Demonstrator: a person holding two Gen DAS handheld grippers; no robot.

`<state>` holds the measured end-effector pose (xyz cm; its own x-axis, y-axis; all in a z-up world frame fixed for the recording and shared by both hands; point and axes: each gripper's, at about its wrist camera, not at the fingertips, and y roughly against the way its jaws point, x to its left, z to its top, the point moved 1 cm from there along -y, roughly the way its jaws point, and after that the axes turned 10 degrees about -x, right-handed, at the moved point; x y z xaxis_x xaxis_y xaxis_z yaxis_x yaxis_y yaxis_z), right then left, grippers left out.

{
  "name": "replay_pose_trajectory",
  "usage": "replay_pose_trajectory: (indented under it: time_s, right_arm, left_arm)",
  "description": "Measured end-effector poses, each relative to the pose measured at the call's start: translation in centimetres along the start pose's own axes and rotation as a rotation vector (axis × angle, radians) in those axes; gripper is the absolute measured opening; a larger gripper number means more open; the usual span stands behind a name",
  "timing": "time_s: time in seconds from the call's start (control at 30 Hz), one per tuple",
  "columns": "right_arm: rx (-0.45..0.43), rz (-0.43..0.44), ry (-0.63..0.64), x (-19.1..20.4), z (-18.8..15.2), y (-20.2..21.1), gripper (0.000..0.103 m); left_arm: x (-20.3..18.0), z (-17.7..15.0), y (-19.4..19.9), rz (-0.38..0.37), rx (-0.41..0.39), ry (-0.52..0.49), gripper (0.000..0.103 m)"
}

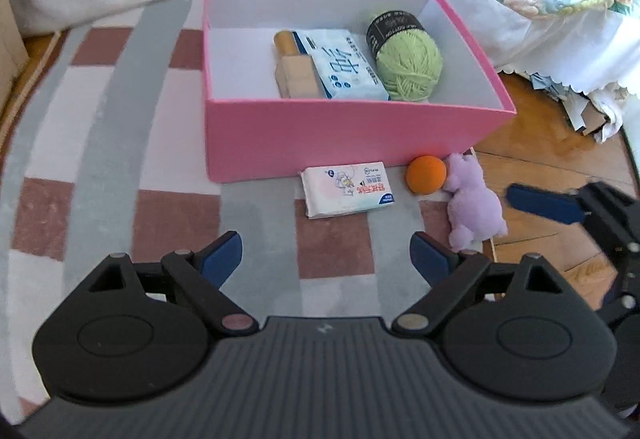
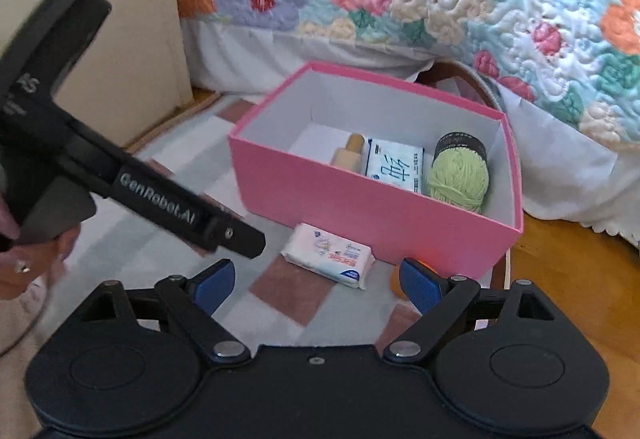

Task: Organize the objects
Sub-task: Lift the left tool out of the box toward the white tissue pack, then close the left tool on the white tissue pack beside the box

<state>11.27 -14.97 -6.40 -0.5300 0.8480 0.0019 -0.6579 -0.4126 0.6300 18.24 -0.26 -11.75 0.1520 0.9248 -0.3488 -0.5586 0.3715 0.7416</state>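
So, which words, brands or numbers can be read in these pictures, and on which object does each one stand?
"GenRobot.AI": on the black arm of the left hand-held gripper, right wrist view.
One large blue Chinese character: on the blue tissue pack in the pink box; its small print is too small to read.
Yarn ball's black band: pale lettering, blurred.
White tissue pack on the rug: red Chinese print, too small to read.

The black plastic left gripper (image 1: pixel 326 259) has blue ribbed finger pads (image 1: pixel 222 257), silver pivot screws and white "GenRobot.AI" lettering; the matching black right gripper (image 2: pixel 316 281) looks identical.
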Motion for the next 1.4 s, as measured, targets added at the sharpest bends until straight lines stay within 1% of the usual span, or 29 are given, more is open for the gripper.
replay_pose_trajectory:
  time_s: [0.07,0.13,0.17,0.2,0.23,0.3,0.33,0.37,0.4,0.47,0.53,0.57,0.6,0.67,0.7,0.77,0.8,0.87,0.93,1.0,1.03,1.1,1.13,1.17,1.2,1.27,1.33,1.37,1.4]
  right_arm:
    - [0.031,0.018,-0.044,-0.7,-0.2,-1.7,0.092]
    - [0.042,0.021,-0.069,-1.3,-0.7,-3.2,0.092]
    - [0.046,0.021,-0.083,-1.6,-1.0,-4.0,0.092]
    - [0.050,0.021,-0.089,-1.8,-1.4,-4.7,0.092]
    - [0.055,0.018,-0.092,-1.9,-1.7,-5.5,0.092]
    - [0.055,0.015,-0.095,-2.1,-2.5,-6.9,0.091]
    - [0.056,0.010,-0.094,-2.1,-2.8,-7.5,0.091]
    - [0.054,0.004,-0.086,-2.1,-3.1,-8.1,0.090]
    - [0.049,-0.006,-0.070,-1.9,-3.4,-8.7,0.089]
    - [0.039,-0.028,-0.025,-1.5,-3.9,-9.6,0.087]
    - [0.042,-0.039,-0.015,-1.3,-4.3,-10.5,0.083]
    - [0.044,-0.040,-0.025,-1.3,-4.5,-10.9,0.077]
    - [0.047,-0.042,-0.034,-1.3,-4.6,-11.1,0.073]
    - [0.039,-0.053,-0.041,-1.2,-4.7,-11.2,0.071]
    - [0.034,-0.056,-0.041,-1.1,-4.9,-11.0,0.070]
    - [0.024,-0.058,-0.038,-0.8,-5.1,-10.7,0.066]
    - [0.019,-0.059,-0.037,-0.6,-5.2,-10.5,0.063]
    - [0.012,-0.058,-0.036,-0.2,-5.5,-10.0,0.060]
    - [0.012,-0.062,-0.039,0.0,-5.7,-9.7,0.060]
    - [0.024,-0.052,-0.062,0.1,-5.9,-9.1,0.060]
    - [0.035,-0.043,-0.074,0.1,-6.0,-8.8,0.061]
    - [0.055,-0.013,-0.089,0.2,-6.2,-7.7,0.068]
    - [0.061,0.001,-0.097,0.3,-6.4,-7.4,0.071]
    - [0.067,0.017,-0.115,0.3,-6.7,-7.0,0.074]
    - [0.072,0.032,-0.143,0.2,-7.0,-6.7,0.076]
    - [0.070,0.039,-0.185,-0.1,-7.6,-6.3,0.077]
    - [0.045,0.019,-0.183,-0.2,-8.0,-6.0,0.077]
    - [0.033,0.015,-0.175,-0.4,-7.9,-6.1,0.076]
    - [0.023,0.013,-0.166,-0.2,-7.9,-6.3,0.076]
  left_arm:
    - [0.4,-0.2,-0.9,-0.017,-0.015,0.033,0.089]
    - [0.9,-0.4,-2.0,-0.047,-0.046,0.067,0.087]
    - [1.2,-0.6,-2.6,-0.057,-0.037,0.086,0.083]
    - [1.7,-0.8,-3.2,-0.072,-0.025,0.130,0.078]
    - [2.1,-1.0,-3.7,-0.083,-0.028,0.162,0.075]
    - [2.8,-1.3,-4.4,-0.089,-0.053,0.187,0.066]
    - [3.1,-1.4,-4.7,-0.072,-0.067,0.196,0.064]
    - [3.2,-1.5,-4.9,-0.062,-0.075,0.195,0.062]
    - [3.4,-1.5,-5.1,-0.059,-0.084,0.193,0.061]
    - [3.6,-1.6,-5.3,-0.080,-0.104,0.191,0.061]
    - [3.6,-1.5,-5.5,-0.092,-0.117,0.200,0.061]
    - [3.6,-1.5,-5.7,-0.101,-0.120,0.202,0.060]
    - [3.6,-1.5,-5.8,-0.107,-0.119,0.202,0.055]
    - [3.3,-1.5,-6.4,-0.112,-0.099,0.183,0.047]
    - [3.1,-1.4,-6.6,-0.107,-0.085,0.159,0.043]
    - [2.5,-1.5,-6.5,-0.082,-0.096,0.094,0.038]
    - [2.4,-1.6,-6.5,-0.092,-0.091,0.095,0.033]
    - [2.4,-1.8,-6.5,-0.119,-0.075,0.119,0.032]
    - [2.3,-2.1,-6.2,-0.131,-0.060,0.108,0.032]
    - [2.6,-2.7,-5.8,-0.155,-0.022,0.169,0.032]
    - [2.8,-3.0,-5.5,-0.166,-0.010,0.183,0.032]
    - [2.8,-3.8,-4.7,-0.189,0.027,0.213,0.032]
    - [2.7,-4.1,-4.5,-0.188,0.043,0.219,0.032]
    - [2.5,-4.2,-4.4,-0.173,0.056,0.214,0.032]
    - [2.3,-4.3,-4.2,-0.150,0.050,0.197,0.032]
    - [2.0,-4.2,-4.1,-0.108,0.014,0.174,0.032]
    - [2.0,-4.0,-4.6,-0.064,-0.009,0.155,0.032]
    - [2.1,-3.9,-5.0,-0.057,-0.011,0.155,0.035]
    - [2.4,-3.9,-5.3,-0.073,-0.014,0.169,0.034]
